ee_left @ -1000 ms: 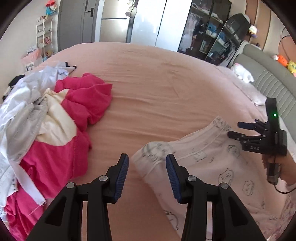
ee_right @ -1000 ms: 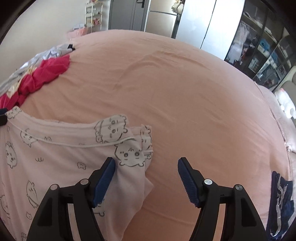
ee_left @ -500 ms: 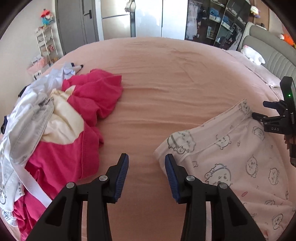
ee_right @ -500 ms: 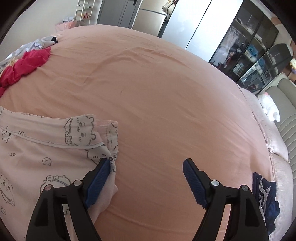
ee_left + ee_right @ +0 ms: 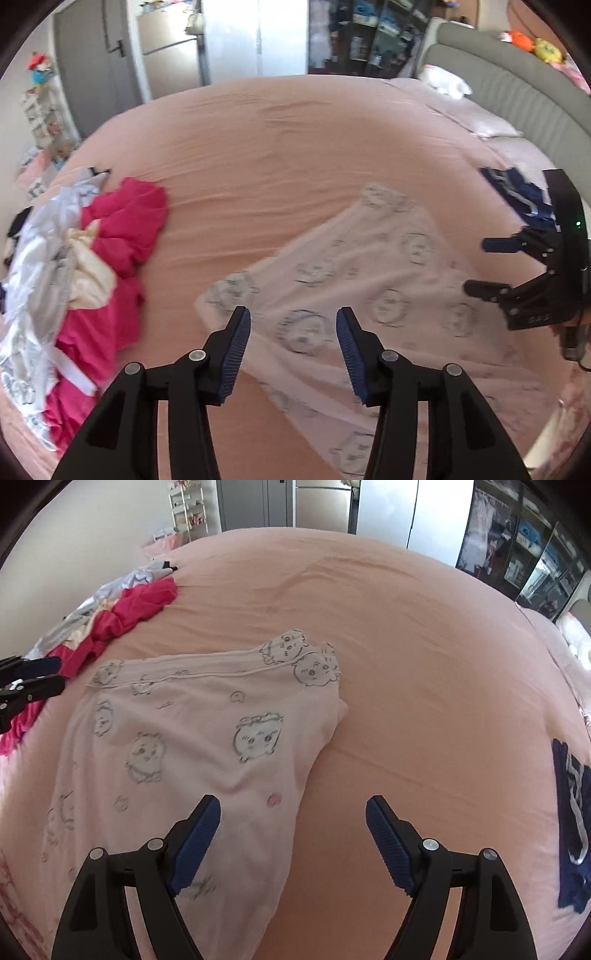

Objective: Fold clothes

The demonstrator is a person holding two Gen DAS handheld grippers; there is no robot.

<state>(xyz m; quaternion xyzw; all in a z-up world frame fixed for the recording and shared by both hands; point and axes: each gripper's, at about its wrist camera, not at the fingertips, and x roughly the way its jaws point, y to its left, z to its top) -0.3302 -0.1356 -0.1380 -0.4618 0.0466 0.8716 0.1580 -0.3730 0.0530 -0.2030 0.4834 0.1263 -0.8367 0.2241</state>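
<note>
A pale pink garment printed with cartoon faces [image 5: 369,291] [image 5: 192,738] lies spread flat on the pink bed [image 5: 280,155] [image 5: 424,672]. My left gripper [image 5: 293,345] hovers open above its near left part, nothing between the blue pads. My right gripper [image 5: 293,834] is open over the garment's right edge, holding nothing. In the left wrist view the right gripper [image 5: 480,266] hangs at the garment's right side; the left gripper [image 5: 48,675] shows at the left edge of the right wrist view.
A heap of magenta, white and cream clothes [image 5: 85,273] [image 5: 122,613] lies on the bed's left side. A navy garment [image 5: 517,195] [image 5: 572,819] sits at the right. A grey headboard [image 5: 517,85] and a pillow [image 5: 469,122] lie far right; cabinets stand behind.
Both grippers have pulled back and risen from the garment's top corners, so more of the flat garment shows. The left gripper has swung right over the cloth.
</note>
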